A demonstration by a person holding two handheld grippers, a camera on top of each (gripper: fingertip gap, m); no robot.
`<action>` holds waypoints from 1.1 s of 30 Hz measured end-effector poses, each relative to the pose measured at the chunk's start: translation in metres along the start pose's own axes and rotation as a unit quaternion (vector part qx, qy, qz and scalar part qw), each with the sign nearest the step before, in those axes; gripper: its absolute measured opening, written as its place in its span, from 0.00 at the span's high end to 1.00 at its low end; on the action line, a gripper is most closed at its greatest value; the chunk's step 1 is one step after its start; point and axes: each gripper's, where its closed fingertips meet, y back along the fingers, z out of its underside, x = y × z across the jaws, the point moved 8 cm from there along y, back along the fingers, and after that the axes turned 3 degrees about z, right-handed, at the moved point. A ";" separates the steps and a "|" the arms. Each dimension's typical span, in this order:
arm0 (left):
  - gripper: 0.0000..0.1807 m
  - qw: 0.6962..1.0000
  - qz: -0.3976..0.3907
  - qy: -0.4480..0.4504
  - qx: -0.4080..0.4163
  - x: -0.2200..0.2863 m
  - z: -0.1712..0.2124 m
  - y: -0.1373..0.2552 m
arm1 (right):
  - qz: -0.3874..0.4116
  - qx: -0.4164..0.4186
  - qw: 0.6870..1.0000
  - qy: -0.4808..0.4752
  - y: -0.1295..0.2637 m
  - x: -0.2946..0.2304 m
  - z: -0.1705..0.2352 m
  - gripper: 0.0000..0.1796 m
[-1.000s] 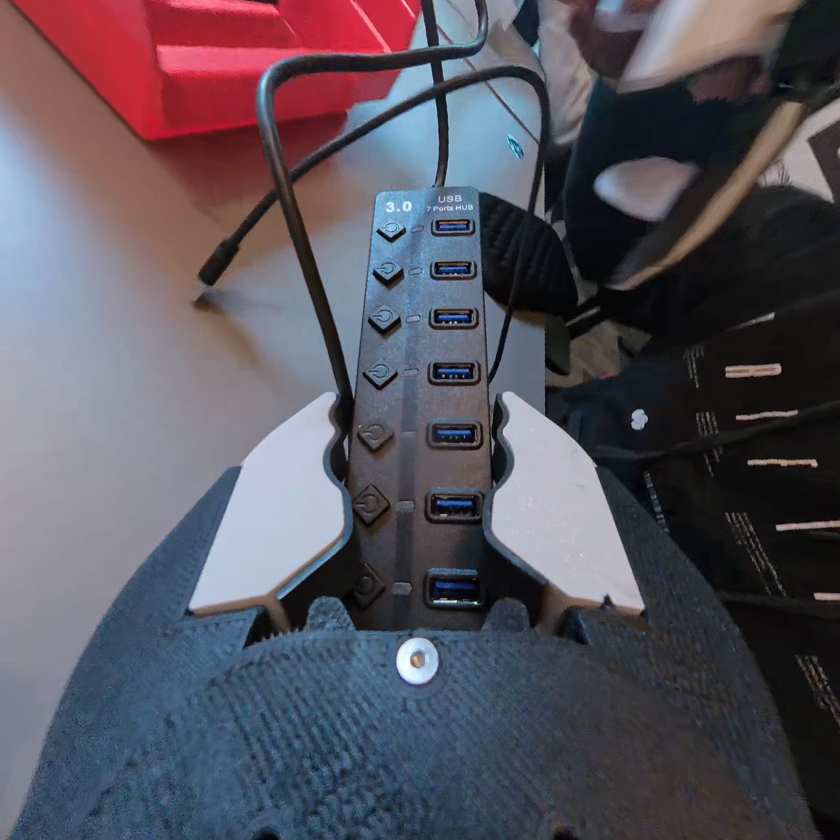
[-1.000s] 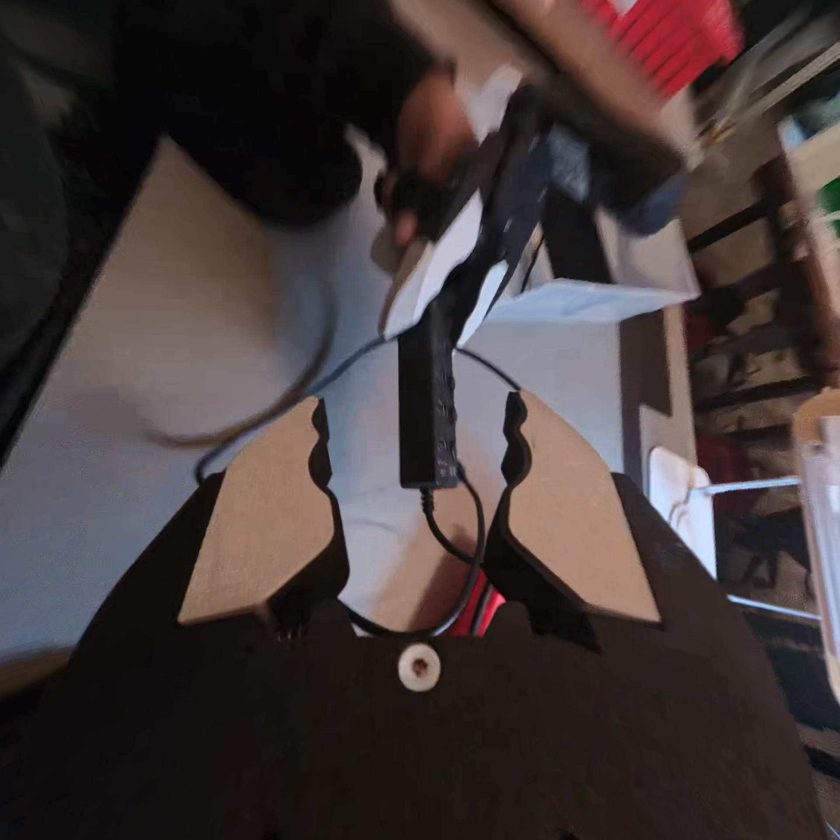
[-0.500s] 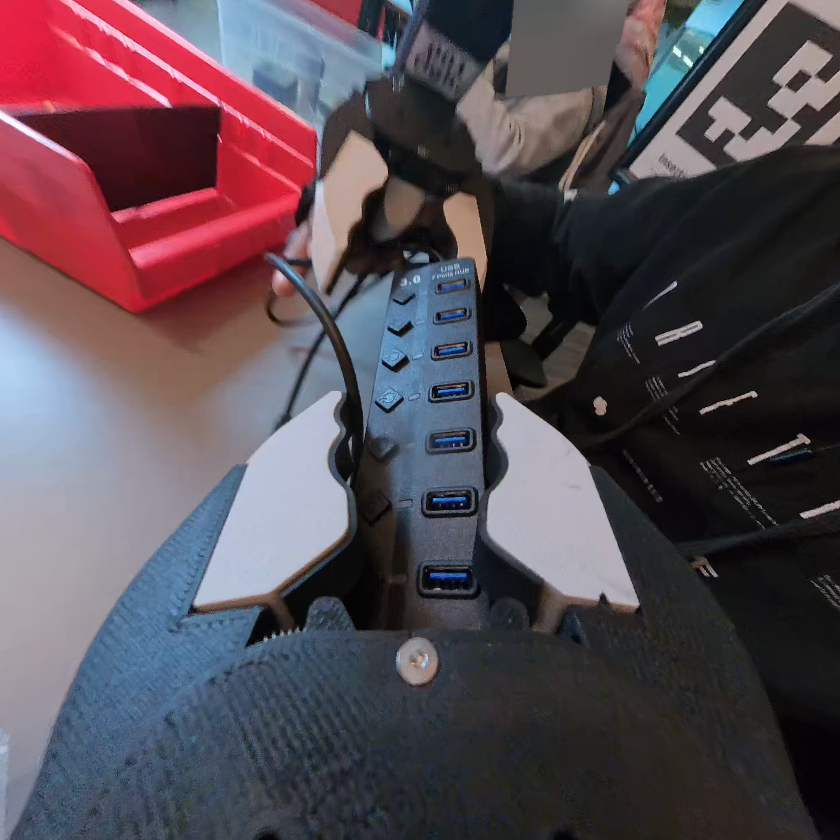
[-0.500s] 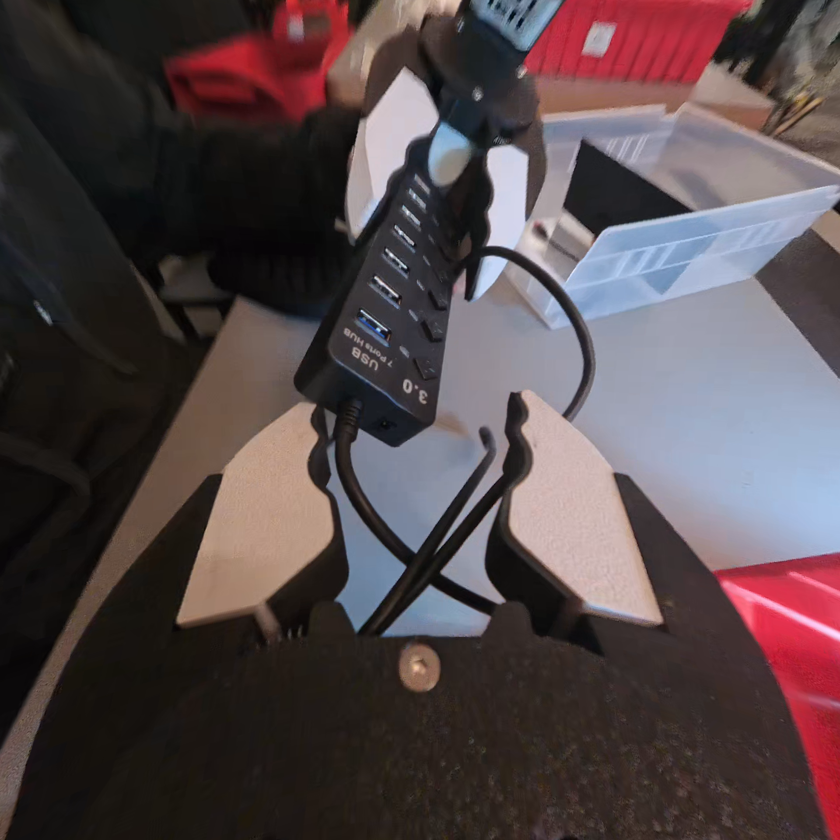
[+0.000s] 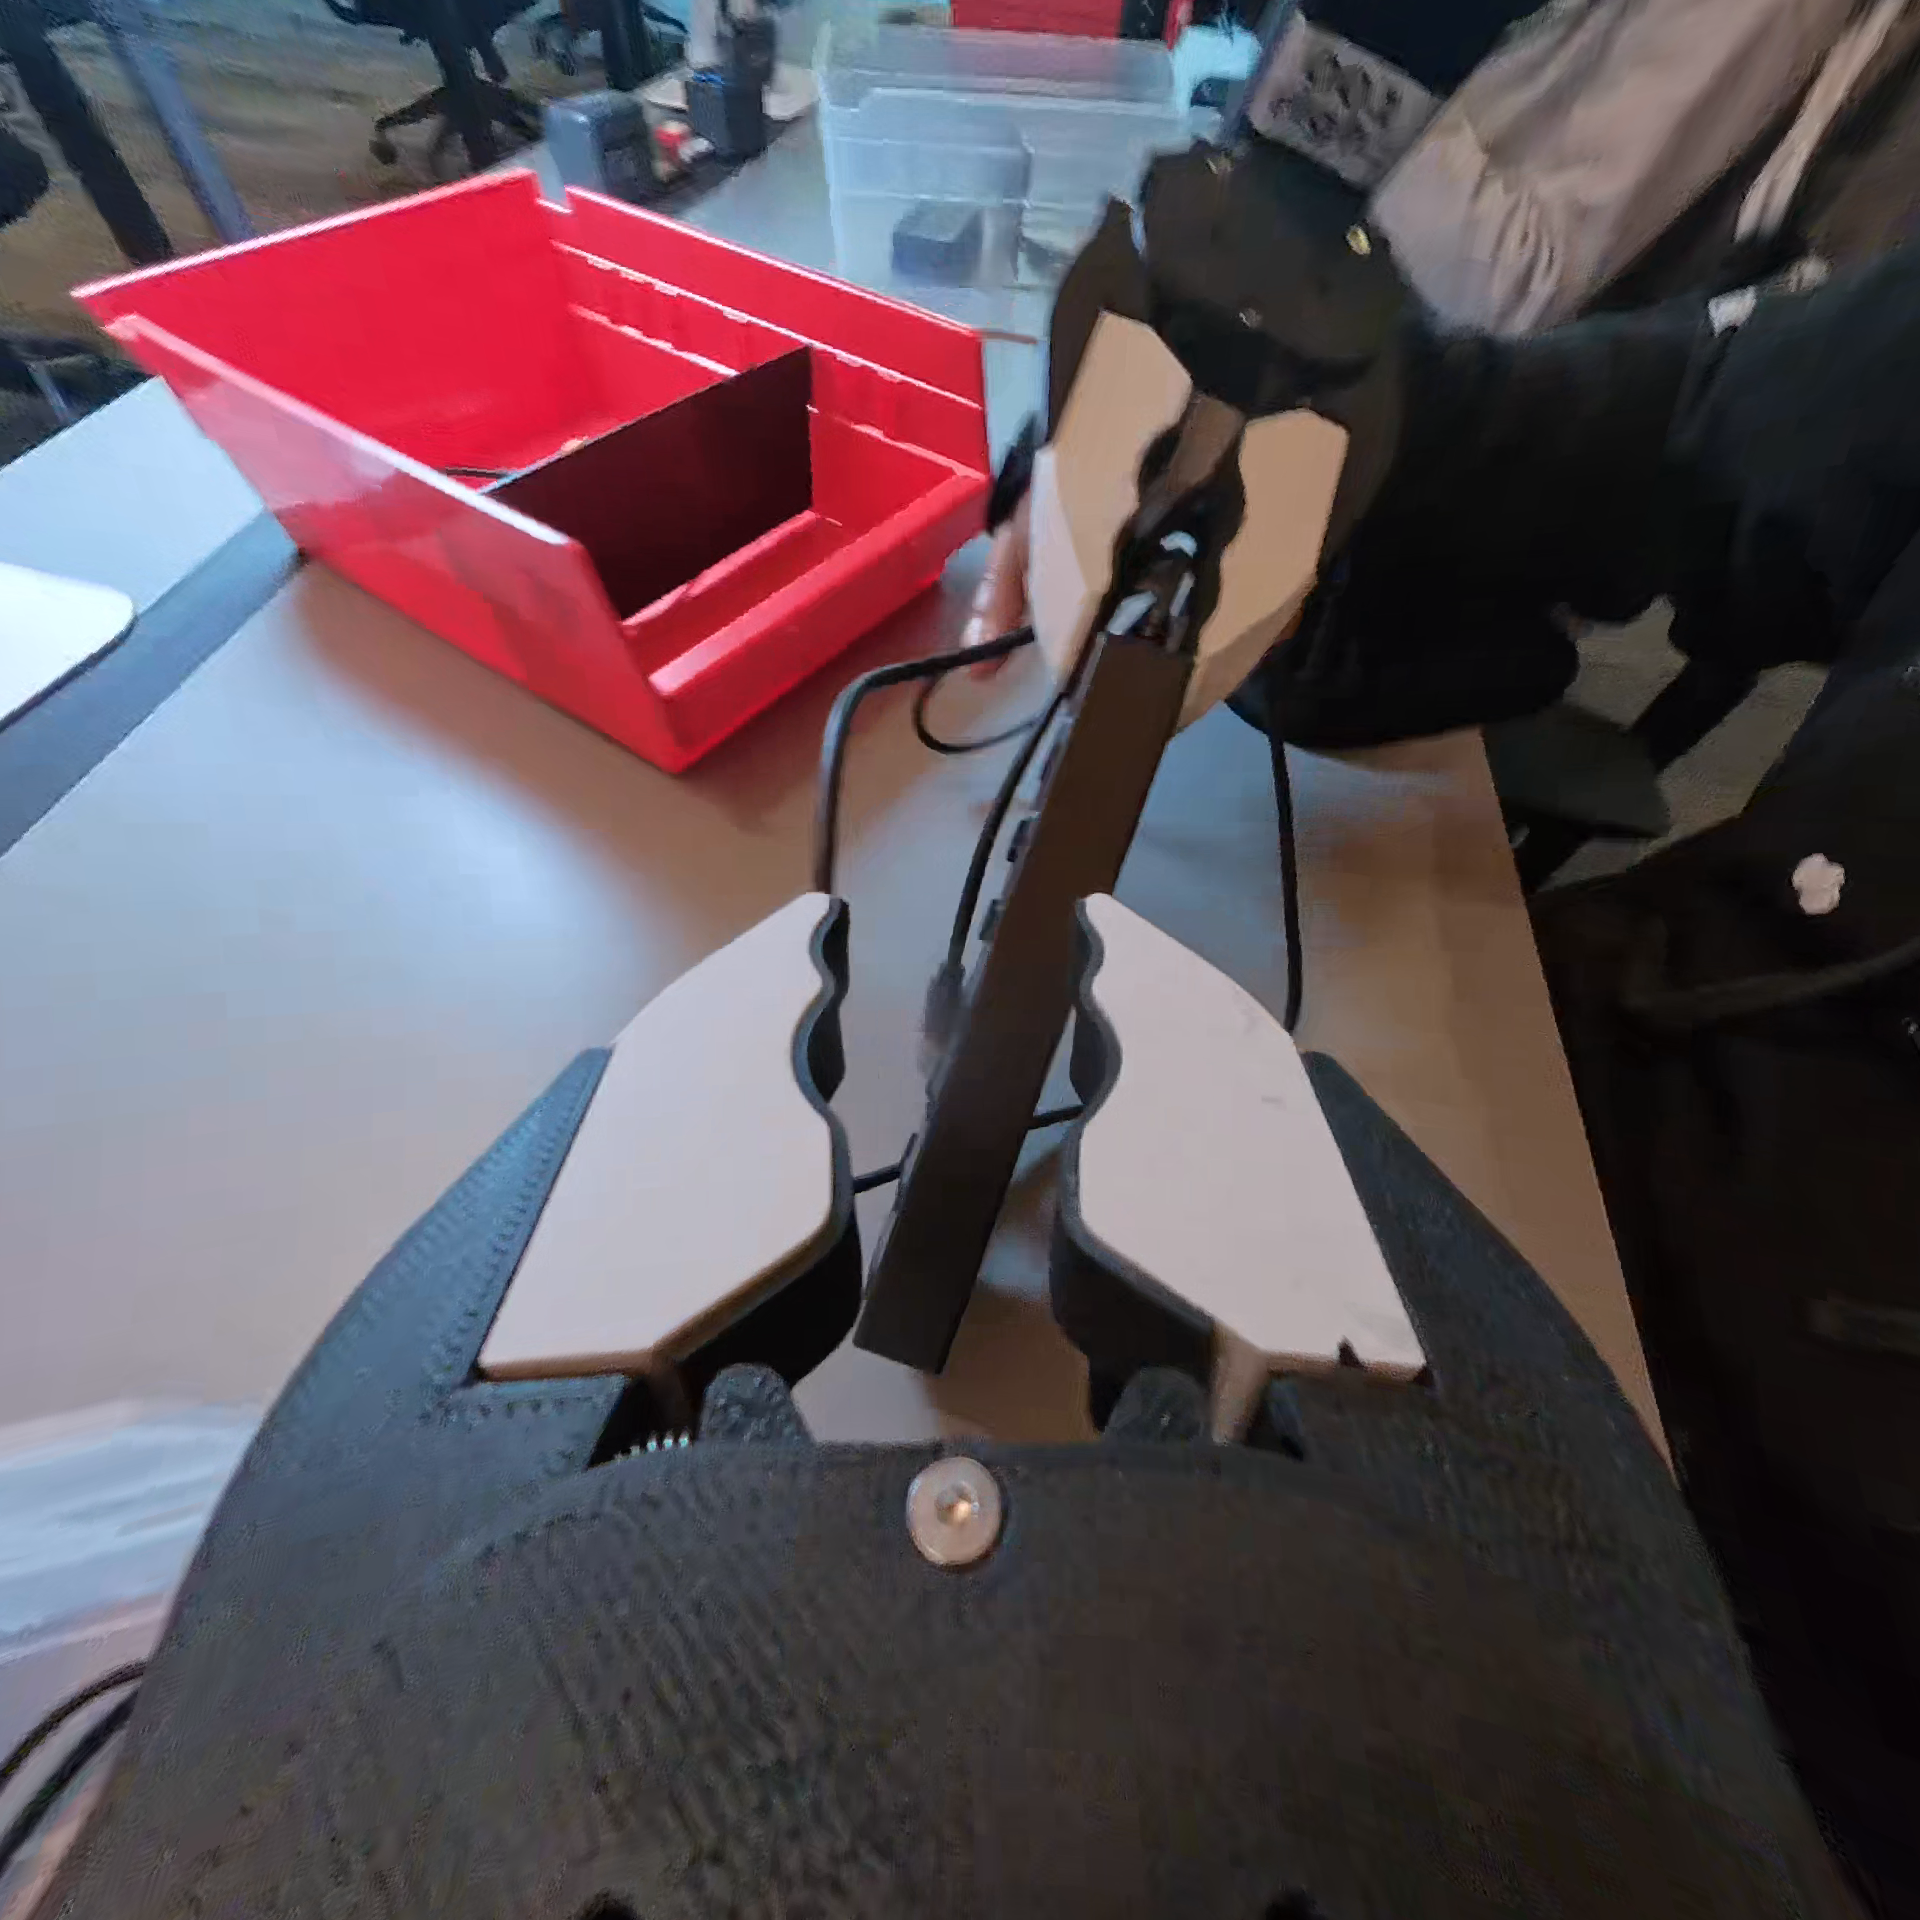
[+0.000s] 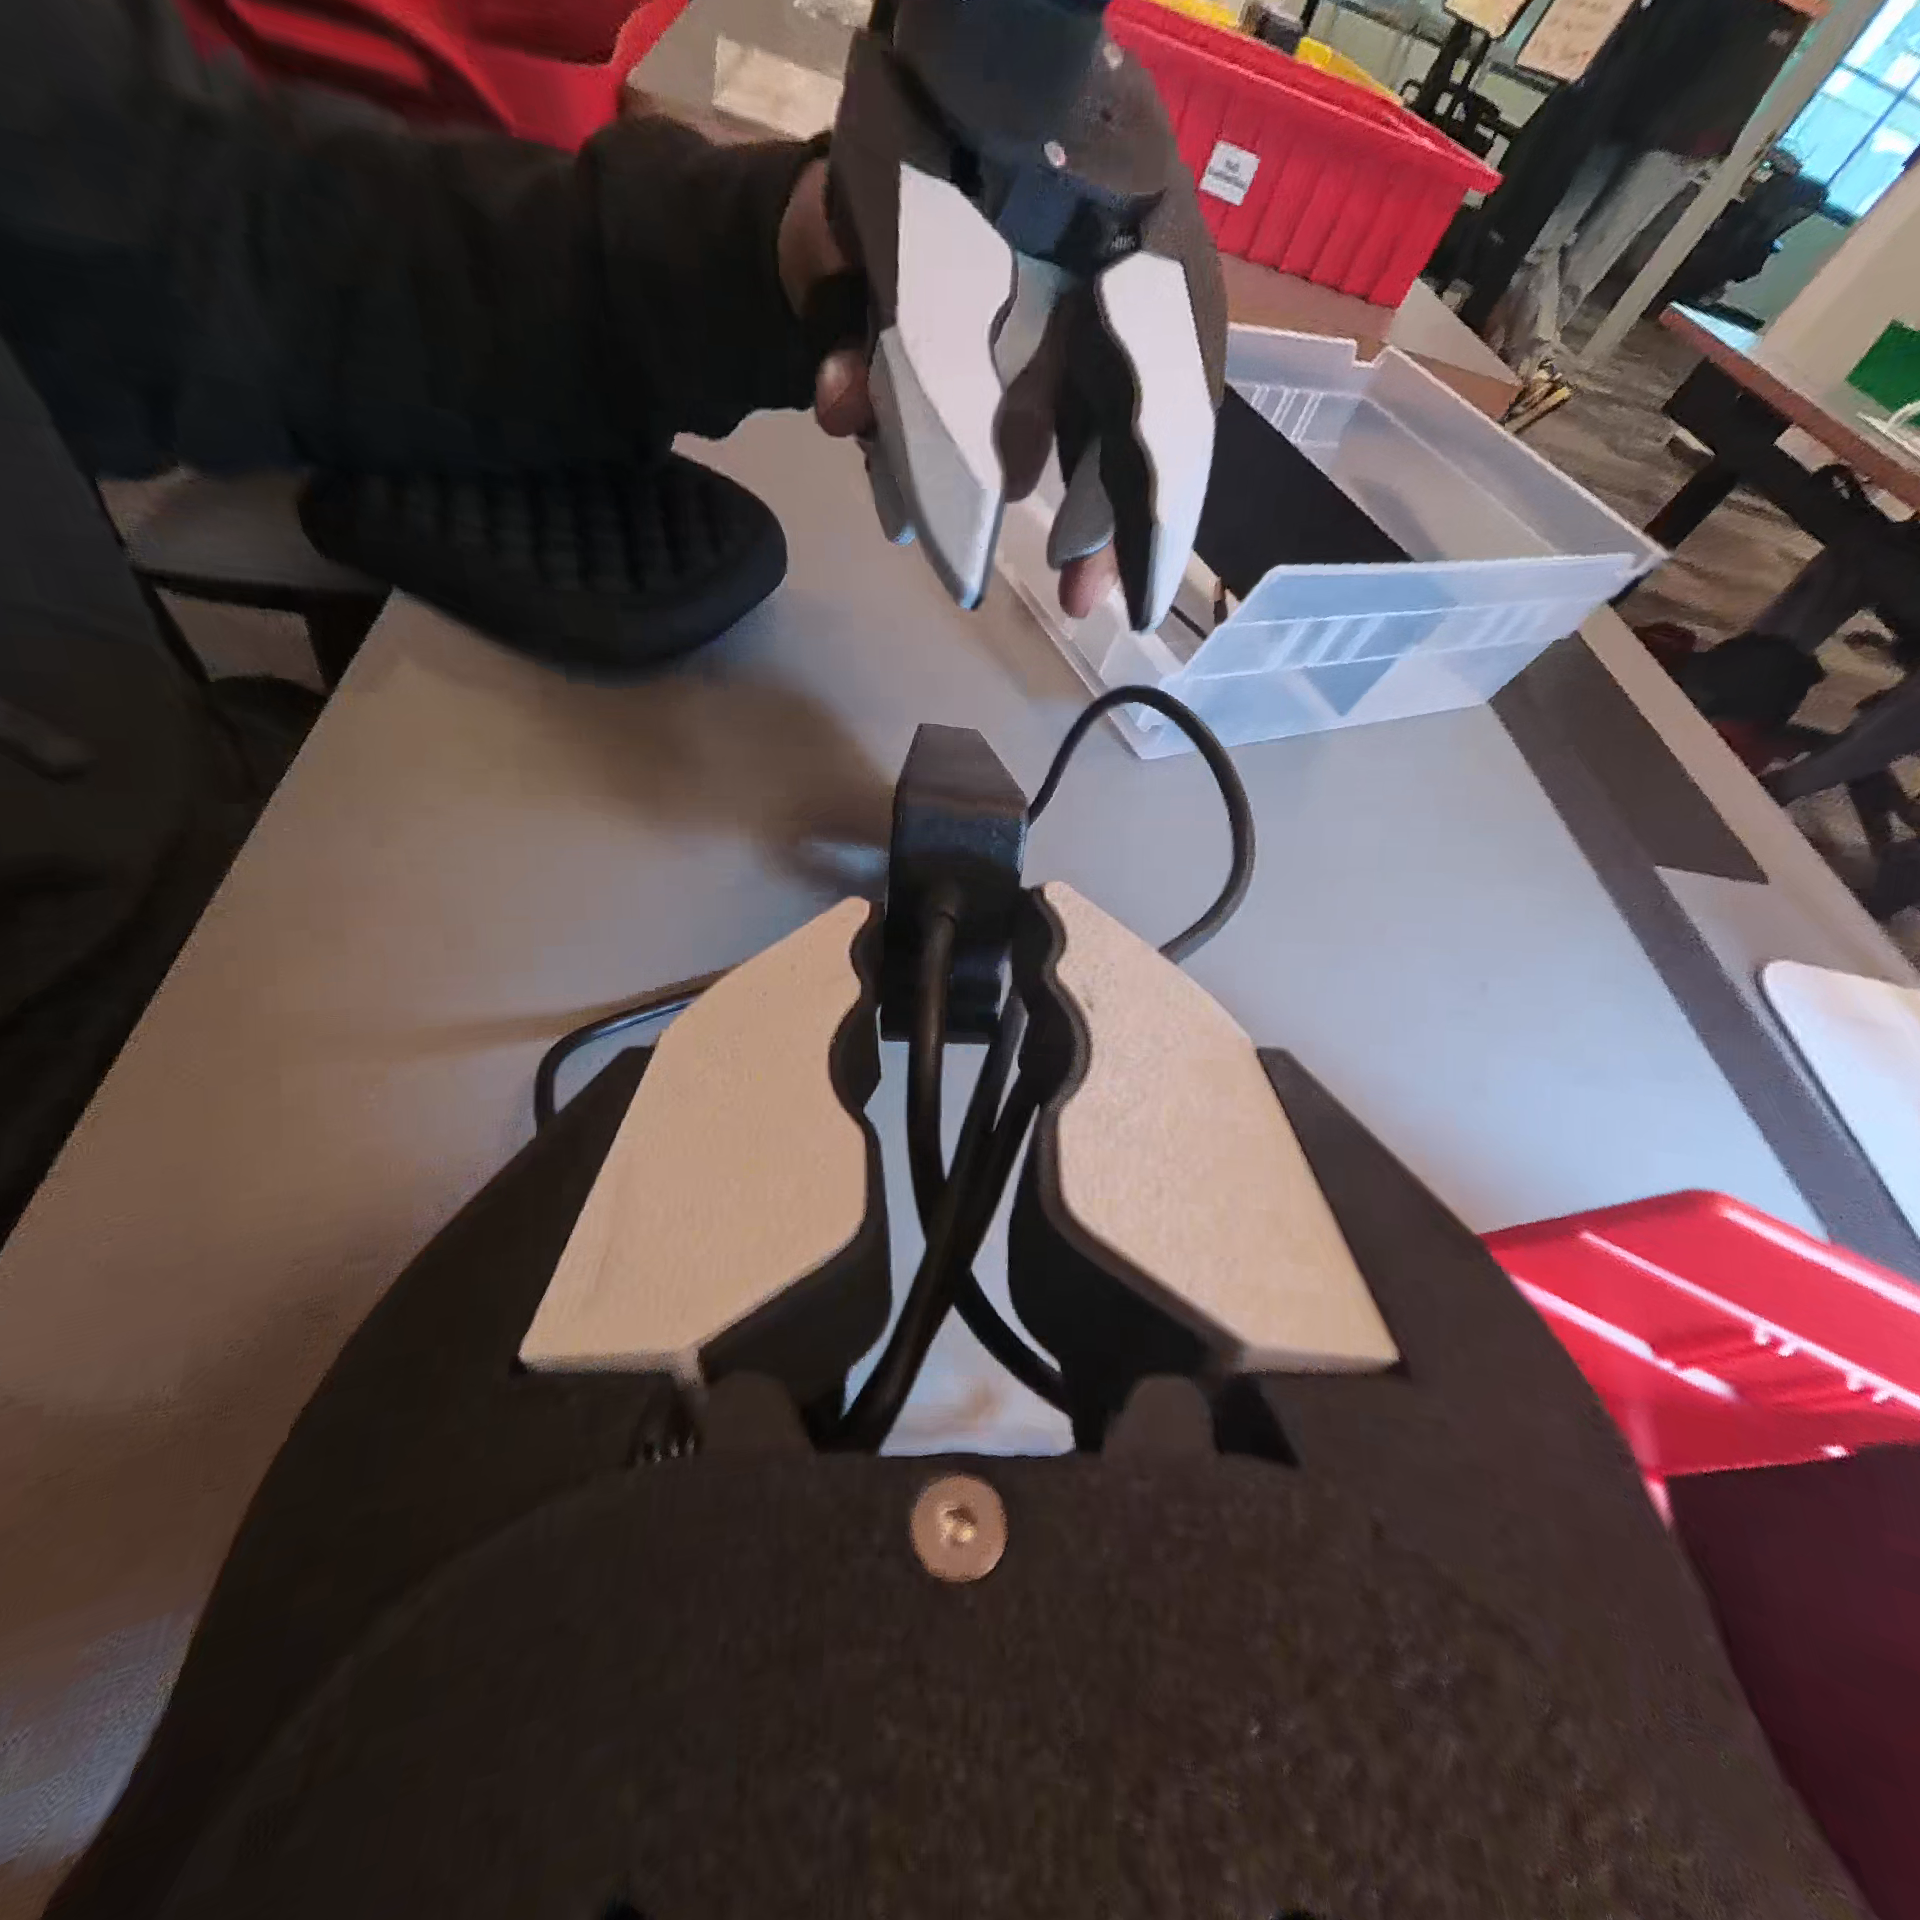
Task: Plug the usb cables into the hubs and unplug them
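The right gripper had its jaws clamped on the cable end of the hub — held above the tabletop. The left gripper stood with jaws apart, gripping nothing. Next, I judged, it needed a loose cable plug — nothing plugged yet.

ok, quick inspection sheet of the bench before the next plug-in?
Surface: grey table, bare in the middle.
Job's things: black USB hub, lifted off the table, seen edge-on.
Clutter: red bin with a black divider; clear plastic tray.
Grippers: left gripper open, not clamping the hub; right gripper shut on the hub's cable end.
Cables: black cables run between the right fingers, one looping over the table; plugged or not, cannot tell.
Surroundings: office chairs, other tables.
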 end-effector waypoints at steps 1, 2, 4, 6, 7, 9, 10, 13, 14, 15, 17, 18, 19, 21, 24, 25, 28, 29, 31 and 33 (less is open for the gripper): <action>0.77 1.000 0.009 -0.016 -0.015 0.006 -0.002 -0.005 | -0.001 -0.005 1.000 0.016 0.001 0.000 -0.003 0.87; 0.77 0.999 0.016 -0.031 -0.030 0.012 -0.002 -0.010 | 0.000 -0.009 0.999 0.033 0.002 -0.001 -0.006 0.87; 0.76 0.996 0.030 -0.060 -0.060 0.021 0.001 -0.019 | 0.003 -0.018 0.997 0.069 0.003 -0.002 -0.012 0.87; 0.74 0.993 0.055 -0.071 -0.081 0.025 0.006 -0.026 | -0.010 -0.020 0.995 0.098 0.005 -0.004 -0.019 0.87; 0.73 0.991 0.062 -0.072 -0.092 0.024 0.008 -0.029 | -0.021 -0.016 0.993 0.115 0.007 -0.006 -0.023 0.87; 0.71 0.988 0.090 -0.074 -0.106 0.024 0.010 -0.030 | -0.041 -0.021 0.988 0.150 0.009 -0.011 -0.031 0.87; 0.68 0.984 0.118 -0.066 -0.115 0.025 0.011 -0.030 | -0.049 -0.027 0.984 0.170 0.010 -0.015 -0.035 0.87; 0.63 0.967 0.201 -0.045 -0.153 0.030 0.017 -0.034 | -0.070 -0.025 0.974 0.214 0.014 -0.024 -0.048 0.87; 0.61 0.958 0.235 -0.038 -0.160 0.034 0.020 -0.036 | -0.079 -0.020 0.971 0.223 0.016 -0.027 -0.053 0.87; 0.60 0.948 0.269 -0.031 -0.170 0.038 0.023 -0.040 | -0.089 -0.013 0.969 0.231 0.018 -0.030 -0.058 0.87; 0.56 0.928 0.325 -0.023 -0.180 0.045 0.028 -0.049 | -0.104 0.000 0.963 0.249 0.021 -0.037 -0.066 0.87; 0.55 0.914 0.365 -0.011 -0.175 0.051 0.029 -0.051 | -0.109 0.003 0.960 0.257 0.022 -0.040 -0.069 0.87; 0.59 0.905 0.392 -0.011 -0.167 0.056 0.029 -0.054 | -0.112 0.001 0.959 0.261 0.023 -0.042 -0.071 0.87; 0.63 0.905 0.399 -0.018 -0.146 0.060 0.026 -0.059 | -0.109 0.003 0.962 0.250 0.027 -0.038 -0.071 0.87; 0.63 0.930 0.353 0.006 -0.097 0.053 0.017 -0.058 | -0.066 0.028 0.979 0.189 0.037 -0.022 -0.065 0.86; 0.63 0.939 0.332 0.005 -0.087 0.049 0.013 -0.054 | -0.052 0.035 0.985 0.162 0.039 -0.015 -0.060 0.81; 0.64 0.950 0.304 0.004 -0.066 0.043 0.007 -0.040 | -0.005 0.053 0.994 0.092 0.045 0.003 -0.046 0.74; 0.64 0.954 0.294 -0.002 -0.063 0.042 0.007 -0.037 | 0.012 0.053 0.995 0.082 0.048 0.010 -0.041 0.74; 0.64 0.956 0.290 0.010 -0.046 0.039 0.005 -0.031 | 0.021 0.050 0.997 0.061 0.053 0.018 -0.032 0.74; 0.64 0.959 0.282 0.014 -0.025 0.034 0.002 -0.023 | 0.044 0.028 0.997 0.062 0.057 0.025 -0.023 0.78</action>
